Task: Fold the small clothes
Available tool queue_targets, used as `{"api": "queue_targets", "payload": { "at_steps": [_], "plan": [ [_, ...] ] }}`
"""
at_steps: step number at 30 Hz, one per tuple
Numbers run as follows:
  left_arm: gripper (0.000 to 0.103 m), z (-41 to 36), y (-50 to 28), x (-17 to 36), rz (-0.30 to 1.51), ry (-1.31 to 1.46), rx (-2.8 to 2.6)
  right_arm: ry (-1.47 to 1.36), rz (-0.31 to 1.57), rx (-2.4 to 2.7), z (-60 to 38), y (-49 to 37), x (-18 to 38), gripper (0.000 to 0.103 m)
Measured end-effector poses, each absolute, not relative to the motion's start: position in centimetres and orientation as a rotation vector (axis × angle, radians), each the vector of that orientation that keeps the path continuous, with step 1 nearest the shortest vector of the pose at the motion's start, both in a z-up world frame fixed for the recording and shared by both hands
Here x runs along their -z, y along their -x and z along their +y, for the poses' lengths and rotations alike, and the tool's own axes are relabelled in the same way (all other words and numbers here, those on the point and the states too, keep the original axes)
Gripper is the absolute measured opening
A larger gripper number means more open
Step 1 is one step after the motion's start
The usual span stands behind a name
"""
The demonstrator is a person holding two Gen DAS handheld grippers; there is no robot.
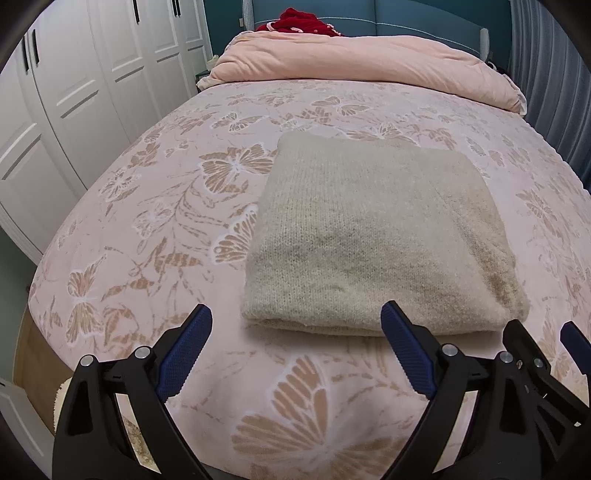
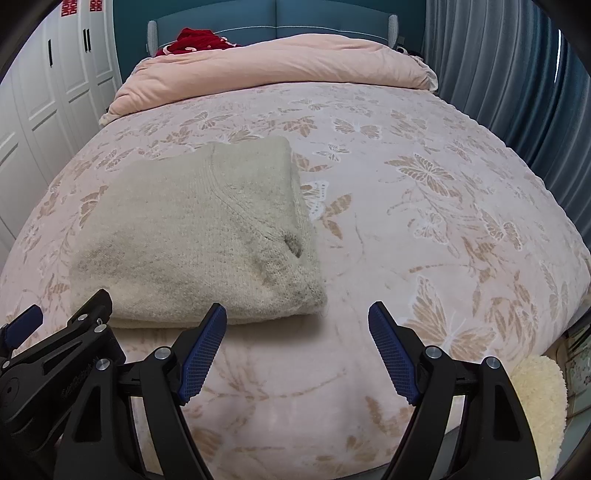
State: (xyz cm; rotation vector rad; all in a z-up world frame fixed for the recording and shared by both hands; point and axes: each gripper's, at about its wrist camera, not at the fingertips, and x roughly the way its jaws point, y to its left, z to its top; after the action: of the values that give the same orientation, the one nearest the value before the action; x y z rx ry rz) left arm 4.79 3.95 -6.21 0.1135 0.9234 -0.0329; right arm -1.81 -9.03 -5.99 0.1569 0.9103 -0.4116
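A beige knitted sweater (image 1: 373, 236) lies folded into a thick rectangle on the pink butterfly bedspread (image 1: 147, 221). It also shows in the right wrist view (image 2: 192, 236), left of centre. My left gripper (image 1: 297, 314) is open and empty, just in front of the sweater's near edge. My right gripper (image 2: 297, 312) is open and empty, by the sweater's near right corner. Each gripper shows at the edge of the other's view: the right one (image 1: 539, 347) and the left one (image 2: 55, 317). Neither touches the sweater.
A rolled pink duvet (image 1: 369, 62) lies across the head of the bed, with red cloth (image 1: 299, 20) behind it. White wardrobe doors (image 1: 74, 92) stand on the left, grey-blue curtains (image 2: 498, 74) on the right. A cream fluffy item (image 2: 539, 398) sits beside the bed's near right edge.
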Motion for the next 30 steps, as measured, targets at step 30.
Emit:
{"api": "queue_targets", "payload": {
  "at_steps": [30],
  "plan": [
    [0.089, 4.2, -4.86, 6.45, 0.946, -0.1, 0.039, -0.161, 0.914, 0.418, -8.86, 1.99, 6.08, 0.078]
  ]
}}
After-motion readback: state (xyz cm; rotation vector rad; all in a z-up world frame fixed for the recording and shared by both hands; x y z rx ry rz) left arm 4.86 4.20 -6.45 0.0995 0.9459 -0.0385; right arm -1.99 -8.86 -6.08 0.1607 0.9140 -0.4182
